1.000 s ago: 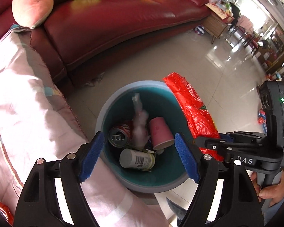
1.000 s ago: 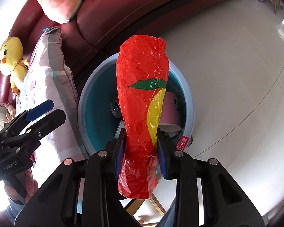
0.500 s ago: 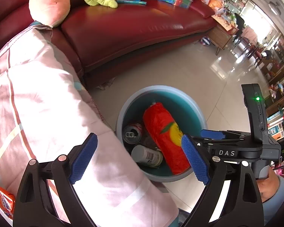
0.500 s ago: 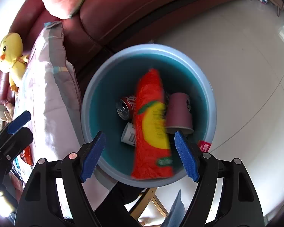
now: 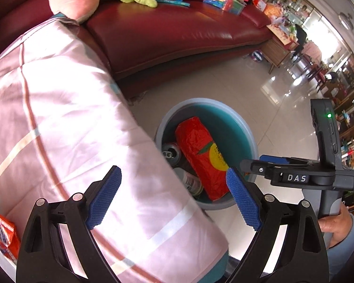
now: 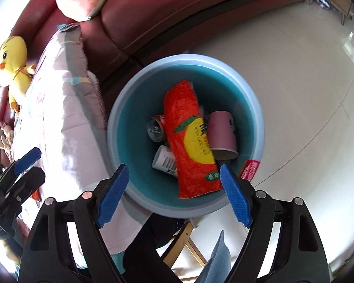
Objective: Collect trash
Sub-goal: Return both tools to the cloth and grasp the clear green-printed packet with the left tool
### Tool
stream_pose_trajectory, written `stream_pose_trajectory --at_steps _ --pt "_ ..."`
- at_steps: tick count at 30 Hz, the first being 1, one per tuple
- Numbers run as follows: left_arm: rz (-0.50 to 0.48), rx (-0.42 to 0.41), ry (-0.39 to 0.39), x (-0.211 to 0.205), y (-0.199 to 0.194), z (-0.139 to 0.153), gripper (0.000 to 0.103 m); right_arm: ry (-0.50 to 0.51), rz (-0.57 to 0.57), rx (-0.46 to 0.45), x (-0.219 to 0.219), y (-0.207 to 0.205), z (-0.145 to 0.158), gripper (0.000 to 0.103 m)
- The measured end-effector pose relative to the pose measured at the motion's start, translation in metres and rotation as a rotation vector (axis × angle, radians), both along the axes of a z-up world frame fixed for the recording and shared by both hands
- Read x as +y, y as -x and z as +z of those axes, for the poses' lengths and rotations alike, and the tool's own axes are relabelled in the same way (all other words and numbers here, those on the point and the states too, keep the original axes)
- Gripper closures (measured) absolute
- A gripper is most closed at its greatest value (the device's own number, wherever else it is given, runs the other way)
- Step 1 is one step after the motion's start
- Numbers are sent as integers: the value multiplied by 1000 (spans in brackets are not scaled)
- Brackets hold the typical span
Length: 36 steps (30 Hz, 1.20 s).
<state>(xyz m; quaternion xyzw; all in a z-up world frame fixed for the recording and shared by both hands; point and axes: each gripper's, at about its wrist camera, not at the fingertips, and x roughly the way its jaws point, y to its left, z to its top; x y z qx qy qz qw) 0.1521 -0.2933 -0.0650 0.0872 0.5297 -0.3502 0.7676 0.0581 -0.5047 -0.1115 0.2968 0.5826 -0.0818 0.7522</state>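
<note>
Trash fills a round bin [image 6: 120,141] standing on the tiled floor [image 6: 295,94] just beside a red sofa [image 5: 167,33]. Lying on top inside is a red snack bag [image 6: 191,141], stretched across a drink can [image 6: 154,127], a white bottle [image 6: 164,159] and a pink paper cup [image 6: 221,134]. The right tongs [image 6: 174,191] hang above the bin's near rim, pointing steeply down; their blue pads are apart and widening, with nothing pressed between them, so the bag looks freshly let go. The left tongs [image 5: 174,198] are wide apart and empty, over a pink quilt [image 5: 59,108] that covers the sofa end next to the bin. At the lower left edge of the left view, an orange packet [image 5: 2,233] lies by the quilt and is probably the next piece to collect. To do this step well, lift the right tongs straight up so a pad does not snag the bag's near end, which rests against the bin wall. Then approach the packet with pads wide and grip it across its flat faces rather than a slippery corner.
</note>
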Motion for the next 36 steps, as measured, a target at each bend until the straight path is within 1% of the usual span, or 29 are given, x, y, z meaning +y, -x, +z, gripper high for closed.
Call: stream_pose_trajectory --at_steps 4,11,16,21,28,32,36 --pt "35 -10 0 31 5 4 12 6 41 -13 23 -5 9 27" --pt "134 -24 11 96 8 15 12 2 131 -32 77 -18 23 27" --pt "215 -31 17 150 11 22 12 2 208 -52 123 -28 36 27" --pt "314 -51 22 214 10 31 12 2 304 -64 175 -44 48 27" --pt "456 -82 -3 304 10 39 12 11 435 -75 247 -65 64 27" --pt "512 -86 -33 353 14 34 12 24 513 -72 290 -75 69 27" --pt "556 -87 -65 392 20 24 12 30 598 -72 337 -83 75 27"
